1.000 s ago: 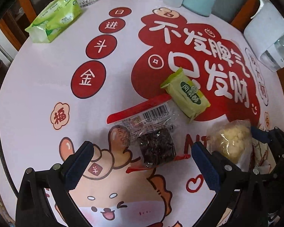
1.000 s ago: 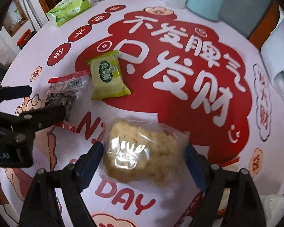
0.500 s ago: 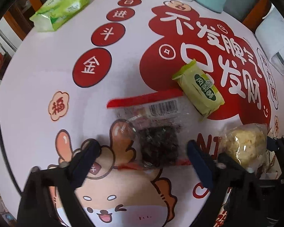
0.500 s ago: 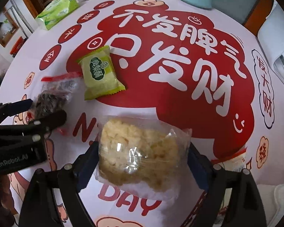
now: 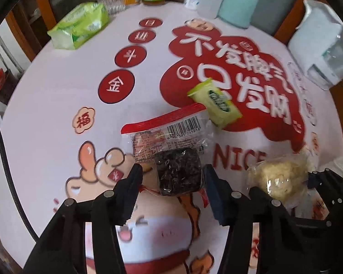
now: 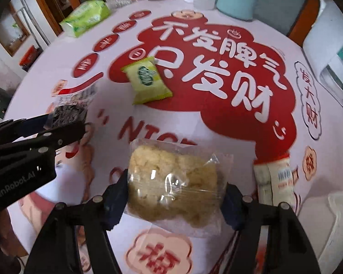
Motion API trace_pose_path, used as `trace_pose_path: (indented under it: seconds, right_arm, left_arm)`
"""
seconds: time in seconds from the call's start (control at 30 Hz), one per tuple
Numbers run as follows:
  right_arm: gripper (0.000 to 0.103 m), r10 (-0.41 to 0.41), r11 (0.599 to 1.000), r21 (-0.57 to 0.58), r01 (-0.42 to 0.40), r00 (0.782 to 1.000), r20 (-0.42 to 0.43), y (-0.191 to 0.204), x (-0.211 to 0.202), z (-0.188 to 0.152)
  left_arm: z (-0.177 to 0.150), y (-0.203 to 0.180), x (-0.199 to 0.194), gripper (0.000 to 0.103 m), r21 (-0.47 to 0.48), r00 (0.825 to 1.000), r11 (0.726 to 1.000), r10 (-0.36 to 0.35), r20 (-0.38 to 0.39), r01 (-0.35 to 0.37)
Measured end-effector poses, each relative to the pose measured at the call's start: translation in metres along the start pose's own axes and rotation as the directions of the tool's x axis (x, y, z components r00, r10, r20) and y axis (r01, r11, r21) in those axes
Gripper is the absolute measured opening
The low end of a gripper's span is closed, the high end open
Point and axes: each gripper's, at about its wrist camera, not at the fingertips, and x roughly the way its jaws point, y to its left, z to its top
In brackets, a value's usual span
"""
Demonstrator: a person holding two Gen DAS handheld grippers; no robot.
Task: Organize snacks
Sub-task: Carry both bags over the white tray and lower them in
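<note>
**Both snack packets gripped at once, one in each hand**

While both tools point steeply down at the table [image 6: 274,34], I have a packet in each. My left hand-held gripper [image 5: 173,178] has just been closing, and its jaws now pinch the clear plastic packet with the red top strip and the dark, crinkled block inside [image 5: 177,173]; the pads sit against the block's two sides, low on the pack, so the barcoded flap points away from me. My right hand-held gripper [image 6: 175,196], also just narrowing, squeezes the clear wrapped pale-yellow puffed cake [image 6: 173,182] across its width, and the film bulges above the jaws. I judge both packs are off the tablecloth or about to be, held by their firm bodies because the loose film alone would slip.

Left lying on the red printed patch is the small yellow-green pillow packet [image 6: 148,83], just beyond the dark pack's flap, so that flap could brush it if I carry forward. A white wrapped roll with blue print [image 6: 276,178] lies just right of the cake. At the far edge stand a green tissue pack [image 5: 80,28], a drinking glass [image 5: 111,0], bottles and a pale teal canister [image 5: 237,9], with a white appliance [image 5: 320,45] on the right. No tray or box for sorting shows anywhere.
</note>
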Motion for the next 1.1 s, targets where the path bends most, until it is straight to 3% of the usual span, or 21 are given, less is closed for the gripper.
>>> trace_pose_path:
  seconds: [0.33,0.57,0.83,1.1]
  right_arm:
    - [0.070,0.038,0.995,0.085,-0.049,0.991,0.130,-0.013,-0.092,-0.085]
    - [0.070,-0.034,0.971,0.239,-0.002,0.988,0.148,-0.060,-0.142,-0.167]
    - [0.070,-0.148,0.925,0.373,0.068,0.971,0.189,-0.121,-0.188,-0.230]
    - [0.070,-0.269,0.870,0.477,0.127,0.932,0.243,-0.182,-0.224,-0.272]
  left_arm:
    - [-0.074,-0.039,-0.100,0.053,0.163,0.997,0.987,-0.023,0.076,0.010]
    - [-0.119,-0.100,-0.137,0.053,0.273,0.994,0.961,-0.074,0.080,0.050]
    - [-0.159,-0.207,-0.173,0.053,0.445,0.983,0.888,-0.168,0.081,0.115]
    - [-0.183,-0.308,-0.190,0.053,0.580,0.973,0.806,-0.210,0.097,0.116]
